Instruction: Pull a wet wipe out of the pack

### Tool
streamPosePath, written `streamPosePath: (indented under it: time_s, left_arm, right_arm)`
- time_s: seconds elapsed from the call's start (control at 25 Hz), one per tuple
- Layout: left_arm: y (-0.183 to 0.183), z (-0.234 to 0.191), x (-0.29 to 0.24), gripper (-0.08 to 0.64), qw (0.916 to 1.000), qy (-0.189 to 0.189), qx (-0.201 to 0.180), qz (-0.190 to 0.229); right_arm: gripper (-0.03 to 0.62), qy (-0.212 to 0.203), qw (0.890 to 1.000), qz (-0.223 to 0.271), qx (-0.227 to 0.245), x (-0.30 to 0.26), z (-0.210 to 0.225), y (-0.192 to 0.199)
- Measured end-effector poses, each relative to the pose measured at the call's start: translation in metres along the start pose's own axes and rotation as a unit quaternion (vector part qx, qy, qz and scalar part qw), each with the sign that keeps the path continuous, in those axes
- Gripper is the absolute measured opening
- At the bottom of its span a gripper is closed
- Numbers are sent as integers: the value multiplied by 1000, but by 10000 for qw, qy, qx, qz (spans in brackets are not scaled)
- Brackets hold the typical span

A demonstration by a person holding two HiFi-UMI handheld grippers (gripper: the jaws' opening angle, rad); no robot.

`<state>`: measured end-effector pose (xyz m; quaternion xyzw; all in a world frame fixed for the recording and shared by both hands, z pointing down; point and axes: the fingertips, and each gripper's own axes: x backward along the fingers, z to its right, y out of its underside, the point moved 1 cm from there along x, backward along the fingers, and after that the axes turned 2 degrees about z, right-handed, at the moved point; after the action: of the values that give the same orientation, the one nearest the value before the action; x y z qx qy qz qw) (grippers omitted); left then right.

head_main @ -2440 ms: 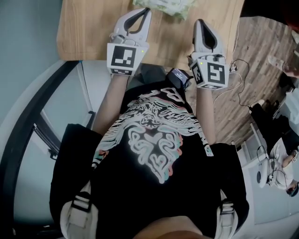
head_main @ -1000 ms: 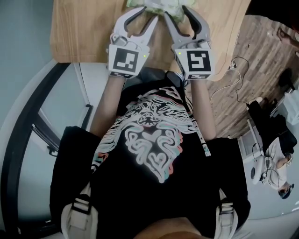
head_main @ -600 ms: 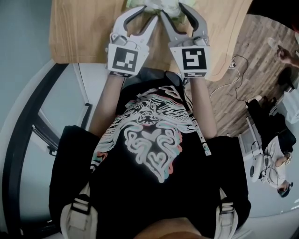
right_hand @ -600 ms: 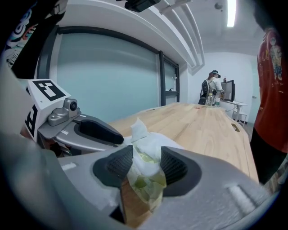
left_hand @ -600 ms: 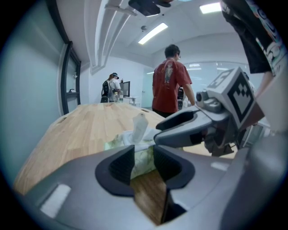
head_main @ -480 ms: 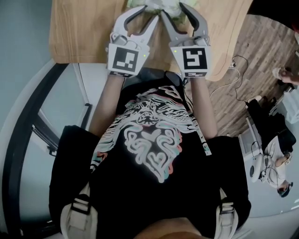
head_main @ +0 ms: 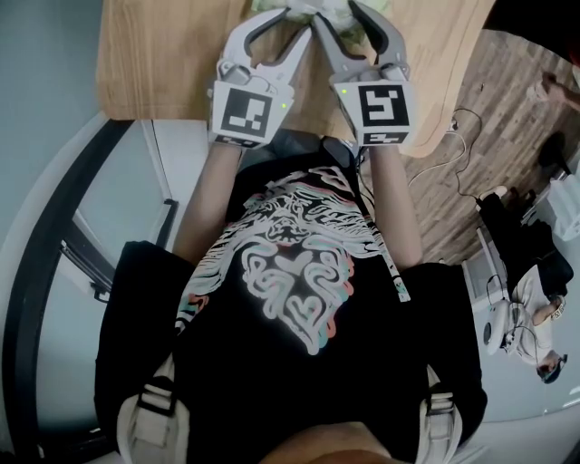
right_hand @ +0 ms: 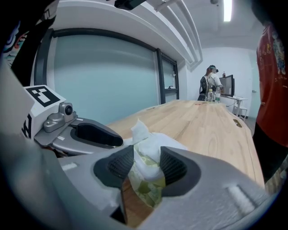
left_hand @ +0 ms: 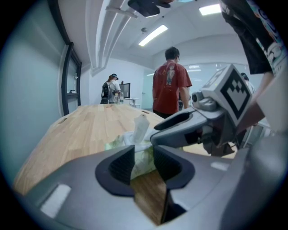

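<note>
On the wooden table (head_main: 163, 54), the left gripper (left_hand: 145, 159) points at the pack's near edge, its jaws a modest way apart and gripping nothing. The green pack (right_hand: 146, 191) lies at the table's far end, where both grippers meet, with a white wipe (left_hand: 141, 128) sticking up from its top. The right gripper (right_hand: 147, 164) is wide and closing round the pack and wipe, which fill its gap.

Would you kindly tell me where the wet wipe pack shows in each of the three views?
Head view: wet wipe pack at the top edge, near centre.
Left gripper view: centre, seen through the left claw's open gap.
Right gripper view: lower centre, between the right claw's closing jaws.
Shared landmark: wooden table.
</note>
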<state>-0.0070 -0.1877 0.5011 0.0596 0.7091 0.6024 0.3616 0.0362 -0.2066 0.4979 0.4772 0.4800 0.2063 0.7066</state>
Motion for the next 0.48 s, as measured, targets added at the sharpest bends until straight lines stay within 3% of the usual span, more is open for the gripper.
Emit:
streamPosePath:
  time_s: [0.16, 0.24, 0.48]
  left_arm:
    - [0, 0, 0, 95, 10000, 0, 20, 20]
    - [-1, 0, 0, 95, 10000, 3, 9, 33]
    - [2, -4, 0, 95, 10000, 18, 18, -7]
  right_arm:
    - [94, 24, 9999, -31, 154, 0, -3, -2]
    - [5, 150, 9994, 1, 318, 1, -4, -4]
    - [3, 162, 9995, -21, 268, -1, 0, -2]
